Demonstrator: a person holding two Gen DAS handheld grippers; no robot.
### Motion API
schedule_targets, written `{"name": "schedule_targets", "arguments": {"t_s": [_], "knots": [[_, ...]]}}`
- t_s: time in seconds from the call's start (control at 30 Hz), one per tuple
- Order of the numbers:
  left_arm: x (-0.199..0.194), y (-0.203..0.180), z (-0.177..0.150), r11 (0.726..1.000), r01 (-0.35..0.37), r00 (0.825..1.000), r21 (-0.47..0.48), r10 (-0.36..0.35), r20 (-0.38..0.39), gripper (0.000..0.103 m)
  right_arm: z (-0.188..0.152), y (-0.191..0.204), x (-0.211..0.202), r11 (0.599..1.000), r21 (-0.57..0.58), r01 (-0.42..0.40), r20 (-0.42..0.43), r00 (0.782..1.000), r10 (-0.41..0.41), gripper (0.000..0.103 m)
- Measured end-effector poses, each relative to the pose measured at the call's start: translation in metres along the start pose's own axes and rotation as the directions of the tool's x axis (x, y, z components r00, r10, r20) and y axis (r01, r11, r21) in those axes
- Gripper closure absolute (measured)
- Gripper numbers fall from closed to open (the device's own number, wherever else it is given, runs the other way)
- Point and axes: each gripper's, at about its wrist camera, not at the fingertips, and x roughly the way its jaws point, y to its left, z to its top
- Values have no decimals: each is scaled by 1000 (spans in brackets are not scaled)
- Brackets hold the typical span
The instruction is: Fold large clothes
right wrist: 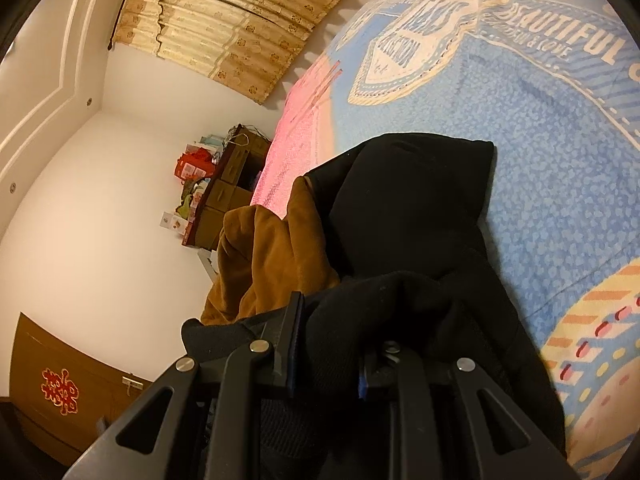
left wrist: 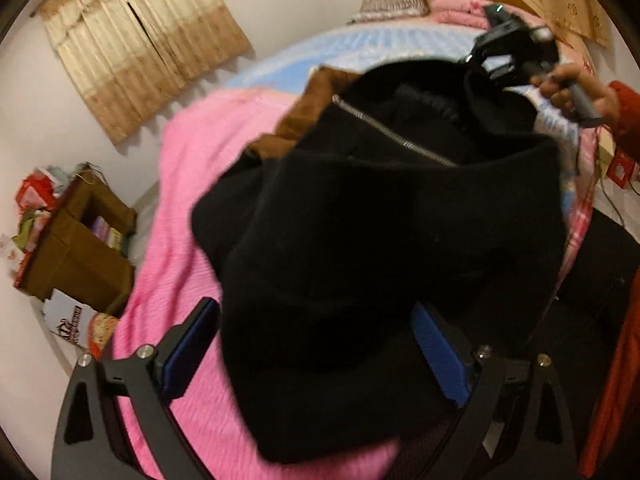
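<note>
I see the black coat [left wrist: 384, 240] heaped on the bed [left wrist: 192, 184], thick and dull, bunched into soft folds, with a silver zip [left wrist: 394, 136] running slantwise across its upper part and a brown lining [right wrist: 272, 256] showing beside it. My left gripper [left wrist: 316, 354] stands wide open, its blue pads [left wrist: 438, 354] on either side of the cloth, not pressing it. My right gripper [right wrist: 326, 360] is clenched on a fold of the coat, held up over the blue blanket [right wrist: 560, 152].
</note>
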Motion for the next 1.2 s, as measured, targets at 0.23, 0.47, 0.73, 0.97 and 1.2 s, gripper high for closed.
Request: {"name": "schedule_targets", "arguments": {"t_s": [0.23,0.47,0.73,0.97,1.2], "knots": [[19,23,0,964,170,985,-202,-168,30,72,0,11,-12,998,-34,-52,-52,997,51,46],[-14,65,-14,842,294,950,-452,-207,232,87,9,37,-81,966,-150,-209,57,974,219,31],[15,66,-12,832,242,969,-499,-179,173,44,-25,93,-66,719,-681,140,106,990,-93,31],[17,75,-5,859,234,968,-455,-162,193,19,-42,96,8,388,-888,245,144,952,-271,31],[37,45,10,930,183,983,-318,-166,78,81,-33,93,47,312,-923,226,113,933,-340,73]]}}
